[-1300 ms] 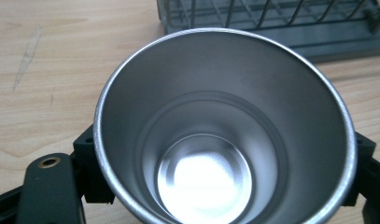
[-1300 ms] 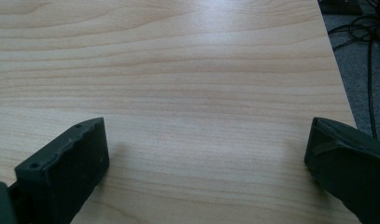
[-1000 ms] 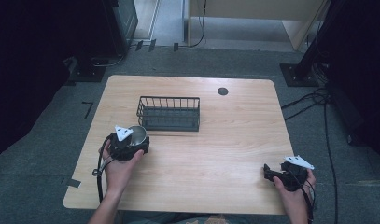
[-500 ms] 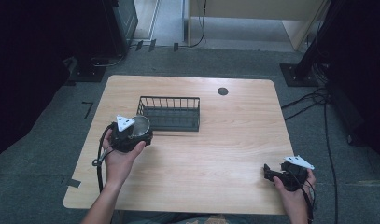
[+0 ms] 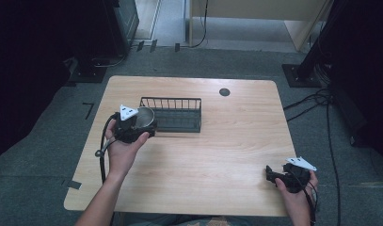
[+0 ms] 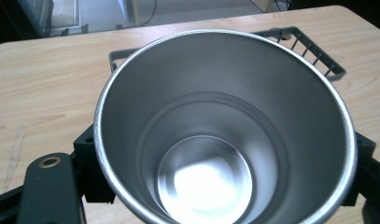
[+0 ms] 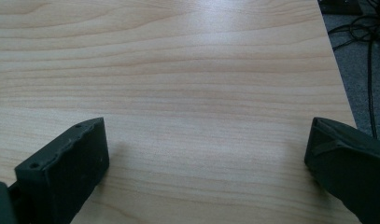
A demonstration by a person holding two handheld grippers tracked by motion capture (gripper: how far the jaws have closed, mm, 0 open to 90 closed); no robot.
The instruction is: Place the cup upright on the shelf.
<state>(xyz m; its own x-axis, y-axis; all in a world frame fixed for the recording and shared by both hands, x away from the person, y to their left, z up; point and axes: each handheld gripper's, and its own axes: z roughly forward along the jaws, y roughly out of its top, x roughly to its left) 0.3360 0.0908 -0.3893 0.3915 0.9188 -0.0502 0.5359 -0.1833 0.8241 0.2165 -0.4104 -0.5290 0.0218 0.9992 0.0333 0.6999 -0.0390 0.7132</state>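
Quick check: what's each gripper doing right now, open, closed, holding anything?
Left gripper: closed on the metal cup, beside the wire basket.
Right gripper: jaws wide open, empty, over the table.

Soft overhead light brightens the wooden surface (image 5: 217, 141); surroundings sink into darkness. Glare pools inside the steel cup (image 6: 211, 182); close views slightly soft.

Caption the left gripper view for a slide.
Left gripper holds an empty steel cup at the near end of the wire basket.
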